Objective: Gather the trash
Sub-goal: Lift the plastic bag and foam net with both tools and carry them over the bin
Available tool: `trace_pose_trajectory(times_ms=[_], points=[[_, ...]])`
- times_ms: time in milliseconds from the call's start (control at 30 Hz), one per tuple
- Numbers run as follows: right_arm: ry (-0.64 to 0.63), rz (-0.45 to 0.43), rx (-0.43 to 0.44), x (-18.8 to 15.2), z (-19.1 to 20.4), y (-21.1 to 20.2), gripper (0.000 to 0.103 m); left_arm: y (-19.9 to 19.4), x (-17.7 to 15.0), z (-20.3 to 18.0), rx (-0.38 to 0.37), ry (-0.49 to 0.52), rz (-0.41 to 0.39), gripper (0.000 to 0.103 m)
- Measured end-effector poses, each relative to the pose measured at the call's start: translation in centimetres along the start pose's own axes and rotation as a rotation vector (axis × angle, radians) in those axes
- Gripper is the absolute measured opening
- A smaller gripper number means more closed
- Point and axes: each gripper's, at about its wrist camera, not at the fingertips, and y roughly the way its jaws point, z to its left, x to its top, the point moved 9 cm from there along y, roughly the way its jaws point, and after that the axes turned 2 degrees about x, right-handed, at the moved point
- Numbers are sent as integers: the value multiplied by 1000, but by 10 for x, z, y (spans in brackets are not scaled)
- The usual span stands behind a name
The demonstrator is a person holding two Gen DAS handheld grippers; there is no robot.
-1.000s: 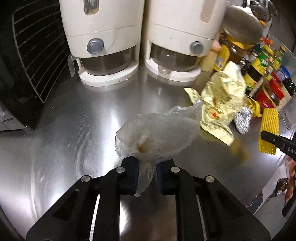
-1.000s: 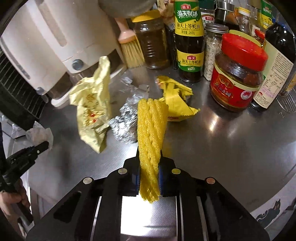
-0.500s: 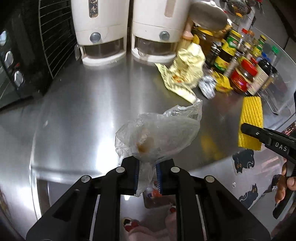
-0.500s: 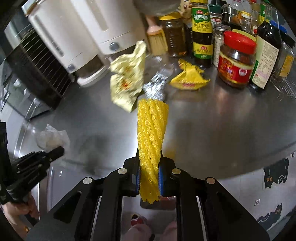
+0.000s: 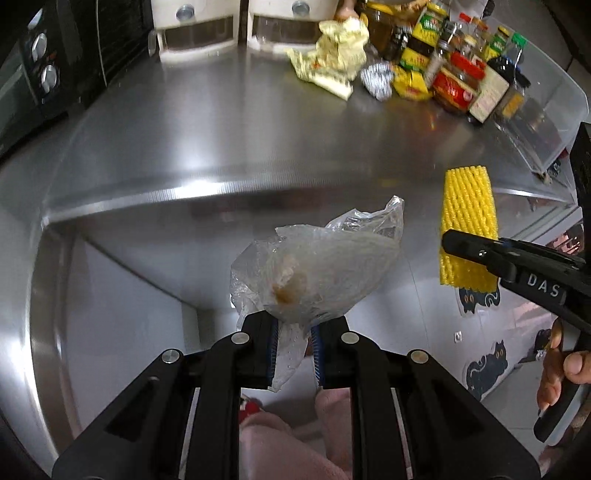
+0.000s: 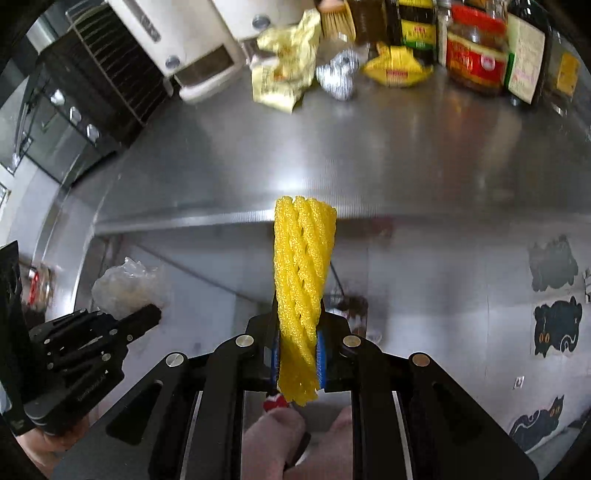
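My left gripper (image 5: 293, 354) is shut on a crumpled clear plastic bag (image 5: 317, 273) with a brown smear, held out past the steel counter's front edge (image 5: 221, 192). My right gripper (image 6: 299, 358) is shut on a yellow foam net sleeve (image 6: 301, 280), which stands upright between its pads. The left wrist view shows that sleeve (image 5: 467, 225) and the right gripper (image 5: 448, 240) at the right. The left gripper (image 6: 155, 315) with its bag (image 6: 125, 284) appears low left in the right wrist view. On the counter's back lie a pale yellow wrapper (image 5: 332, 62), a foil ball (image 5: 376, 79) and a yellow packet (image 5: 412, 83).
Sauce jars and bottles (image 5: 461, 81) crowd the counter's back right, two white appliances (image 5: 199, 33) stand at the back, and a black oven (image 5: 44, 74) is at the left. Cat stickers (image 6: 554, 325) mark the cabinet front. Pink-clad legs (image 5: 280, 443) are below the grippers.
Both grippers have drawn back from the counter's back, past its front edge and a little down, each still holding its item. The counter trash now looks smaller and farther away.
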Motion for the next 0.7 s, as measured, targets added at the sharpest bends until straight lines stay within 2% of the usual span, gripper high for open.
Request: trace_pose_trajectory(times_ms=[200, 367, 700], points=[[20, 61, -9, -37, -8, 29, 16, 24, -36, -1, -5, -22, 50, 14], [35, 98, -7, -53, -17, 52, 16, 53, -58, -5, -16, -38, 82, 14], [71, 205, -14, -82, -39, 117, 16, 122, -84, -13, -31, -31, 162, 14]])
